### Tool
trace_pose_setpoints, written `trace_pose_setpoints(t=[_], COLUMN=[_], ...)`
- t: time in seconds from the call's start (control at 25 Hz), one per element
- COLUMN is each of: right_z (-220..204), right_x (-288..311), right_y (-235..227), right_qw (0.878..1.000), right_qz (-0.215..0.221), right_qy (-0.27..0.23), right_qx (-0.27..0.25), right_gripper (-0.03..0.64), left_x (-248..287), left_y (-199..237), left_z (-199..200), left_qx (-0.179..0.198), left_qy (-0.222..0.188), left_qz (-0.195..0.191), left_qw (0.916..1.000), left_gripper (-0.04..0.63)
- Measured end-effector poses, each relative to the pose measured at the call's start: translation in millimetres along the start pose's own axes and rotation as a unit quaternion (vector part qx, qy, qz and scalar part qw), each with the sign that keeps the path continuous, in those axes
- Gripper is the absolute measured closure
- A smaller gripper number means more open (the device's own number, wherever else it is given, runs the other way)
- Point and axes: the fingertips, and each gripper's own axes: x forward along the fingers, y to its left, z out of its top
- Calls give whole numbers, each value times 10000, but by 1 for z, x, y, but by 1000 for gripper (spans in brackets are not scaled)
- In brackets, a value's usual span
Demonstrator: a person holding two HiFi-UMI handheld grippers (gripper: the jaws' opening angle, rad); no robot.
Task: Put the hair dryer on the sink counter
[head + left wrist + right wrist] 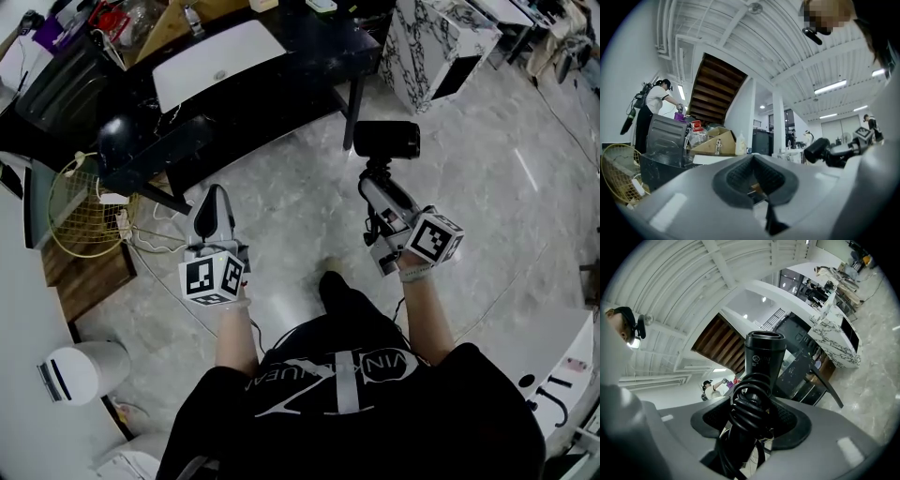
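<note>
1. Right gripper (752, 423) jaws stood partway apart, clamped on the cord-wrapped handle of the black hair dryer (763, 357).
2. That hair dryer was held in the air above the marble floor (281, 202), well apart from the black sink counter (314, 49).
3. Left gripper (757, 182) jaws were closed together, holding nothing.

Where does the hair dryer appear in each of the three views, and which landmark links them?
Head view: right of centre, the hair dryer stands upright in the right claw.
Left gripper view: small, right of centre.
Right gripper view: dead centre, gripped between the jaws, its cord coiled round the handle.
Shared landmark: the dark sink counter, top in the head view, lower left in the left gripper view, right of the dryer in the right gripper view.
</note>
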Motion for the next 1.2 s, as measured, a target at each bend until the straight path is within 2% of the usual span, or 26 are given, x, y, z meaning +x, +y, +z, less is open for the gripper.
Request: trace_pose_setpoints(t=[0.28, 0.48, 0.76, 0.92, 1.2], right_z=[38, 57, 72, 76, 91], right_x=[50, 84, 113, 123, 155], right_y=[-40, -64, -86, -96, -120], right_qw=[9997, 9991, 9981, 9979, 9982], right_qz=[44, 175, 282, 269, 201], right_qy=[209, 371, 542, 592, 561], right_qx=[-74, -80, -117, -54, 0], right_gripper=[347, 347, 347, 345, 345], left_x=[74, 118, 155, 167, 217], left_y=[-6, -4, -22, -16, -7], left_z=[-8, -7, -14, -22, -29], left_qx=[50, 62, 188, 67, 88], left_qy=[135, 47, 71, 152, 177], left_qz=[23, 175, 20, 160, 104], left_qw=[9999, 9998, 9998, 9997, 9997], left_gripper=[595, 595, 595, 595, 595])
